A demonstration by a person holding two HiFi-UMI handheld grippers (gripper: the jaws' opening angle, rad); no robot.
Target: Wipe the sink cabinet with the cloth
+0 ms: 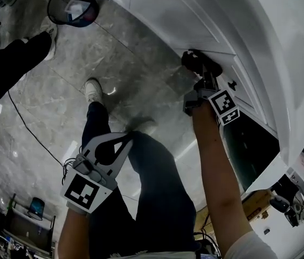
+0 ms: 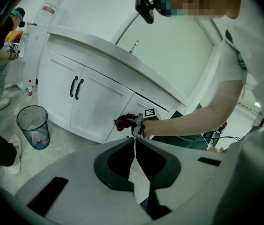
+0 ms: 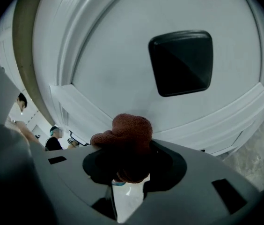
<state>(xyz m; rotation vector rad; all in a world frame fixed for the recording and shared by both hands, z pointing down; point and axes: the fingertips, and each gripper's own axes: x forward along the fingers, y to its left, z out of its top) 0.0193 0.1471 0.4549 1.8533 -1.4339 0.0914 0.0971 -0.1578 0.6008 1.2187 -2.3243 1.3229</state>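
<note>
One container shows: a black mesh bin [image 1: 74, 4] on the grey floor [image 1: 87, 58], well to the left of where the work is. It holds a pale scrap and bits of red and blue at the bottom.

A red-and-white label [image 2: 49, 8] sits on a white cylinder at the far left; its print is too small to read. Each gripper carries black-and-white square markers [image 1: 225, 106] but no words.

The right gripper [image 1: 205, 79] is clamped on the bunched reddish-brown cloth [image 3: 125, 139] and presses it against a white panel of the sink cabinet [image 1: 195, 15], just below a square black knob [image 3: 182, 62]. Two black handles [image 2: 76, 87] mark the doors further left.

The left gripper [image 1: 125, 139] hangs near the person's leg with its jaws together and nothing between them.
</note>
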